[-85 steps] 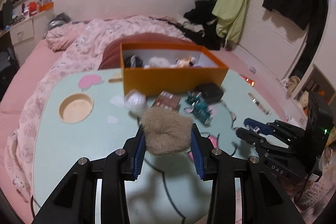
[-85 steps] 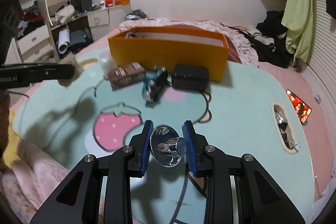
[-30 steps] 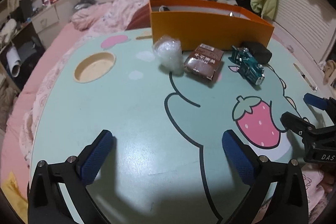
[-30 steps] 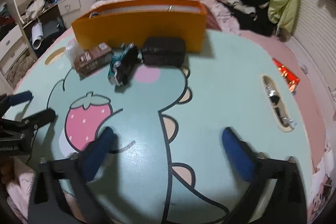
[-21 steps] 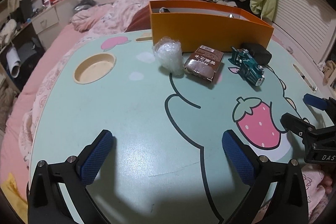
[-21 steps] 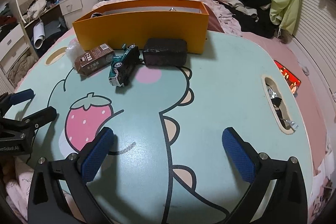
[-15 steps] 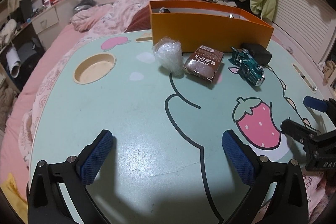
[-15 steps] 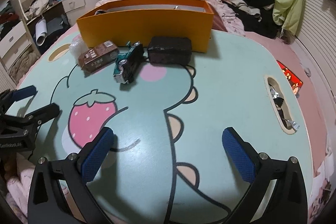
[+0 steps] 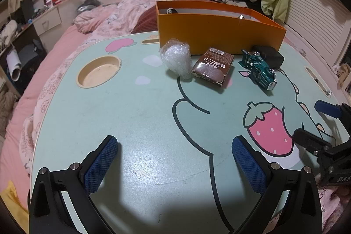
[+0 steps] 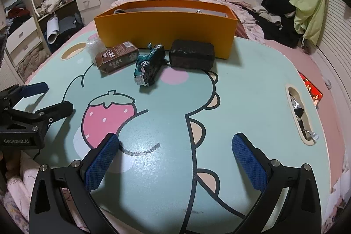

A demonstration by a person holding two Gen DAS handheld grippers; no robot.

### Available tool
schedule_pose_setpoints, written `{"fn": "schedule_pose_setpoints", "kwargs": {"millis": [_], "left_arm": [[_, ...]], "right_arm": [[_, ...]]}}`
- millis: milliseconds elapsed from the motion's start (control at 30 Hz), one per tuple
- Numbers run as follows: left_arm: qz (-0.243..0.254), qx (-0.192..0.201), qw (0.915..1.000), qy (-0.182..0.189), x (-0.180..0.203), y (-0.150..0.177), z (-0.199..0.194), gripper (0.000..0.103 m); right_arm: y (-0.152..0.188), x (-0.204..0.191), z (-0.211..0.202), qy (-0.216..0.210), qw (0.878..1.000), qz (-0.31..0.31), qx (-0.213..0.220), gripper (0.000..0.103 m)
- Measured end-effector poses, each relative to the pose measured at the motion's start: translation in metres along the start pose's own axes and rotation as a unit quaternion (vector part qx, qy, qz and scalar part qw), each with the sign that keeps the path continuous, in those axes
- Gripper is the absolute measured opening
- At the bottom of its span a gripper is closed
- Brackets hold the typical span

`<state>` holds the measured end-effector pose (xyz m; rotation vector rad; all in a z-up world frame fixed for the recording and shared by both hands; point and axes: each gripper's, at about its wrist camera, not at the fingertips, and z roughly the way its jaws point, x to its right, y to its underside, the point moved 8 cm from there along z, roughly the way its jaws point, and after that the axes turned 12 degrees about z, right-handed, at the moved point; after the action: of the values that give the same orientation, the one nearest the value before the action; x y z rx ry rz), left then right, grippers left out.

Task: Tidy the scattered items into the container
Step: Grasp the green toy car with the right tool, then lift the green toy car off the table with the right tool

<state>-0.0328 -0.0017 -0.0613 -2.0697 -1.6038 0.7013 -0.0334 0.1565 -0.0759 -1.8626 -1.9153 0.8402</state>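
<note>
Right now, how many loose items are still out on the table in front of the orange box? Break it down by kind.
Bubble-wrap bundle: 1
Brown drink carton: 1
Teal toy car: 1
Black block-shaped item: 1
Total: 4, all lying by the front wall of the orange box. Both tools are open and hold nothing.

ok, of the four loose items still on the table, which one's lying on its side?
The teal toy car: tipped over, wheels facing sideways. The carton, black block and plastic wad aren't.
</note>
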Motion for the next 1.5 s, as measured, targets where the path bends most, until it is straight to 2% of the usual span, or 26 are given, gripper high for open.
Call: {"fn": "schedule_pose_setpoints", "kwargs": {"millis": [100, 233, 300, 400, 467, 500, 567, 633, 700, 967, 1100, 1167, 1233, 1367, 1500], "left_arm": [[0.000, 0.000, 1.0000, 0.000, 0.000, 0.000, 0.000, 0.103], [0.000, 0.000, 1.0000, -0.001, 0.000, 0.000, 0.000, 0.103], [0.000, 0.000, 1.0000, 0.000, 0.000, 0.000, 0.000, 0.103], [0.000, 0.000, 1.0000, 0.000, 0.000, 0.000, 0.000, 0.103], [0.000, 0.000, 1.0000, 0.000, 0.000, 0.000, 0.000, 0.103], [0.000, 0.000, 1.0000, -0.001, 0.000, 0.000, 0.000, 0.103], [0.000, 0.000, 1.0000, -0.001, 0.000, 0.000, -0.001, 0.103], [0.000, 0.000, 1.0000, 0.000, 0.000, 0.000, -0.001, 0.103], [0.000, 0.001, 1.0000, 0.000, 0.000, 0.000, 0.000, 0.103], [0.000, 0.000, 1.0000, -0.001, 0.001, 0.000, -0.001, 0.103], [0.000, 0.000, 1.0000, -0.001, 0.000, 0.000, -0.001, 0.103], [0.000, 0.000, 1.0000, 0.000, 0.000, 0.000, -0.001, 0.103], [0.000, 0.000, 1.0000, 0.000, 0.000, 0.000, -0.001, 0.103], [0.000, 0.000, 1.0000, 0.000, 0.000, 0.000, -0.002, 0.103], [0.000, 0.000, 1.0000, 0.000, 0.000, 0.000, -0.002, 0.103]], "right_arm": [[-0.002, 0.004, -0.003, -0.019, 1.000, 0.018, 0.006, 0.101], [-0.016, 0.005, -0.004, -0.034, 0.999, 0.038, 0.005, 0.086], [-0.028, -0.001, -0.005, -0.041, 0.998, 0.045, 0.009, 0.082], [-0.049, -0.019, 0.003, -0.067, 0.996, 0.058, 0.000, 0.081], [-0.056, -0.030, 0.009, -0.068, 0.996, 0.055, -0.009, 0.081], [-0.059, -0.036, 0.017, -0.060, 0.997, 0.048, -0.015, 0.077], [-0.060, -0.042, 0.026, -0.048, 0.998, 0.037, -0.025, 0.060], [-0.057, -0.045, 0.040, -0.038, 0.998, 0.035, -0.045, 0.031], [-0.056, -0.041, 0.044, -0.041, 0.997, 0.042, -0.050, 0.021], [-0.021, -0.013, 0.006, -0.082, 0.995, 0.041, -0.044, 0.021], [-0.007, -0.001, -0.011, -0.091, 0.995, 0.033, -0.018, 0.022], [-0.006, 0.007, -0.016, -0.093, 0.994, 0.049, -0.004, 0.034], [-0.011, 0.011, -0.016, -0.096, 0.993, 0.066, 0.004, 0.053], [-0.021, 0.012, -0.018, -0.083, 0.994, 0.070, 0.023, 0.055], [-0.024, -0.002, -0.012, -0.056, 0.998, 0.030, 0.026, 0.055]]}}
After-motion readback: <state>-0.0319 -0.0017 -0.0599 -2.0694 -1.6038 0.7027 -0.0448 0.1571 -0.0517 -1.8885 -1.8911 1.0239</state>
